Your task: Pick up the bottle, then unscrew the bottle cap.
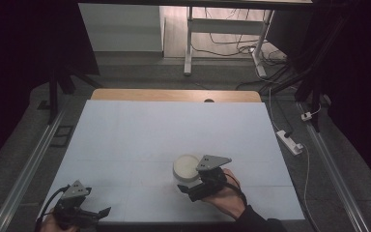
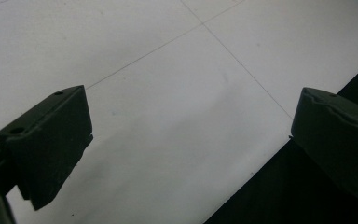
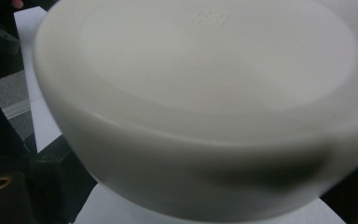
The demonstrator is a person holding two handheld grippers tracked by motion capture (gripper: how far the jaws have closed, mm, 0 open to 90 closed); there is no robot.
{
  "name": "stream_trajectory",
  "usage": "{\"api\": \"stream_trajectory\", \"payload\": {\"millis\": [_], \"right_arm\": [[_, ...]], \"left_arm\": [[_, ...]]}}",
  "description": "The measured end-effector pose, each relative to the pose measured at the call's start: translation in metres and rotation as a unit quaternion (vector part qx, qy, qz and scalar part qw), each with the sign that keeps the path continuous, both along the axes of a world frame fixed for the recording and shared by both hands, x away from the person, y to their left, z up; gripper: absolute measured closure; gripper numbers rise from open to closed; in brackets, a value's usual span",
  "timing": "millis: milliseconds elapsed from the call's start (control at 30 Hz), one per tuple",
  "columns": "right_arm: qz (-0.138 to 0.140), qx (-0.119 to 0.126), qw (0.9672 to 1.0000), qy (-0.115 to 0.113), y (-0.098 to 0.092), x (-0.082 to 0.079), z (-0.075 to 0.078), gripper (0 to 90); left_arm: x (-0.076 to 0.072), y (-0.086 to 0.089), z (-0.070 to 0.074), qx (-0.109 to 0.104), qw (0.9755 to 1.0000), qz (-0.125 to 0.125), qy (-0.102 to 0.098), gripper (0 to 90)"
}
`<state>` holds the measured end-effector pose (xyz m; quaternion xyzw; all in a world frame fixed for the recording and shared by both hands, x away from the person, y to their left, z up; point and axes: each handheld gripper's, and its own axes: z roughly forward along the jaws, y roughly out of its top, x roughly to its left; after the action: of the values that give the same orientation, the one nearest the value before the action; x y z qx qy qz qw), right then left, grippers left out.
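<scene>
Holding: the right gripper (image 1: 189,187), gripped in the person's right hand (image 1: 227,195), sits against the near side of a round, cream-white, shallow bowl-like dish (image 1: 186,166); in the right gripper view this dish (image 3: 200,107) lies between the two black jaws, one low at each side, seemingly touching its wall, so the claw looks clenched on it.
Dish position: centre-right of the white table sheet (image 1: 140,140), nearer the front edge than the back, flat face up.
Left gripper: the left gripper (image 1: 94,212) hovers at the near-left corner of the sheet, well apart from the dish; its jaws stand wide apart with nothing between them, released.
Left gripper view: bare white sheet (image 2: 168,93) between the jaws, faint crease lines crossing it, and the sheet's edge running diagonally at lower right against the dark beyond.
Edges: the sheet covers nearly all of a light wooden tabletop, whose strip (image 1: 174,95) shows along the far side; metal rails (image 1: 24,169) flank the table left and right.
Open room: wide bare sheet lies behind and to the left of the dish; between the two grippers the sheet is bare too.
Beyond the table: a white power strip (image 1: 290,141) with cable lies on the grey floor to the right.
</scene>
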<state>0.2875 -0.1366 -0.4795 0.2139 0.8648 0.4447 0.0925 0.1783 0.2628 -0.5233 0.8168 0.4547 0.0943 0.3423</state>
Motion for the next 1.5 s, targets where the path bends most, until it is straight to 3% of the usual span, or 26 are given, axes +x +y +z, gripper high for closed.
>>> {"api": "stream_trajectory", "payload": {"millis": [833,1100,1500], "right_arm": [[0.025,0.011,0.9996,-0.001,0.030,0.004,0.003,6.4],[0.027,0.014,0.9995,-0.002,0.030,0.003,0.003,6.4],[0.029,0.017,0.9994,-0.004,0.029,0.002,0.004,6.4]], "left_arm": [[0.000,-0.001,0.000,0.002,1.0000,-0.001,0.002,0.0],[0.000,-0.001,0.000,0.002,1.0000,-0.001,0.001,0.0],[0.004,0.003,0.005,-0.036,0.9992,-0.011,-0.010,0.0]]}}
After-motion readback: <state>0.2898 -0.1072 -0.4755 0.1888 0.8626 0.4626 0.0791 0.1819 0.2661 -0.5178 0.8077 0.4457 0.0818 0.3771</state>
